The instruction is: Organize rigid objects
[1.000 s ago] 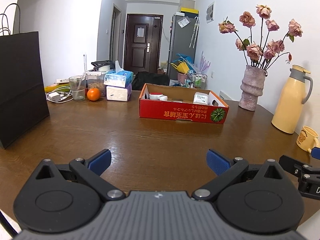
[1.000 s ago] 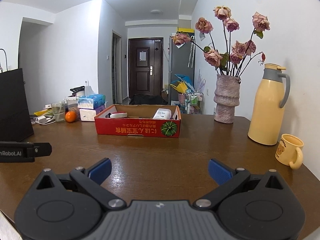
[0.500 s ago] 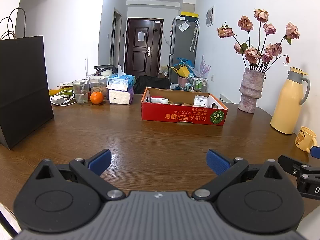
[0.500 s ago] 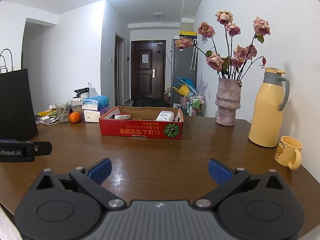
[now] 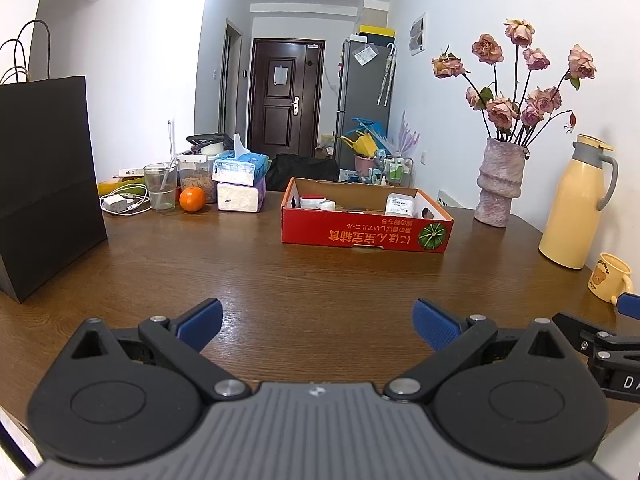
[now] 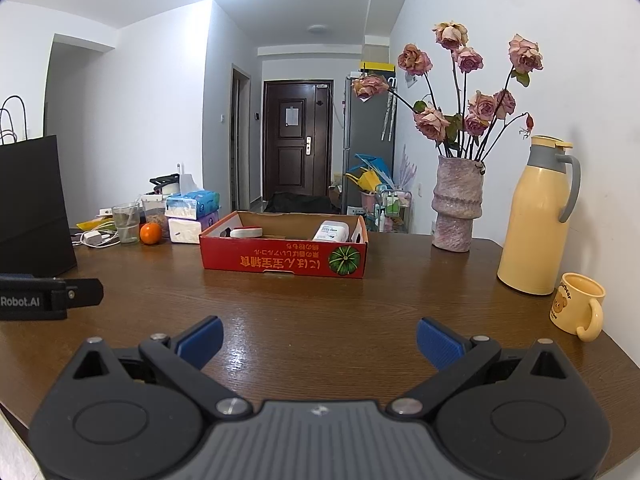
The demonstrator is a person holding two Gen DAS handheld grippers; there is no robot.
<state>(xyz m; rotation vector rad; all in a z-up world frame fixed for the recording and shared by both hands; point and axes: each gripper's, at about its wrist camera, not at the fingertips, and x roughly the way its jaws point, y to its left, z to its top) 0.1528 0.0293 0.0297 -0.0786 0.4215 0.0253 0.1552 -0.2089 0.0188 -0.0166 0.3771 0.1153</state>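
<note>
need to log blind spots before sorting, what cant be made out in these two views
- Floor of the red box: both views, hidden by its near wall.
- Label on the white bottle inside it: too small to read.
- Items behind the tissue packs: left view, blocked.
- Black paper bag contents: opaque, cut off by left edge.

A big brown wooden table (image 5: pixel 280 280) holds lots of things. A red cardboard box (image 5: pixel 366 236) sits in the middle. A black paper bag (image 5: pixel 44 184) stands at the left. Far back are a glass (image 5: pixel 160 186), an orange (image 5: pixel 192 199), a white charger (image 5: pixel 116 204) and tissue packs (image 5: pixel 240 184). At the right stand a vase (image 5: pixel 500 184), a yellow jug (image 5: pixel 576 204) and a yellow mug (image 5: pixel 608 282).
</note>
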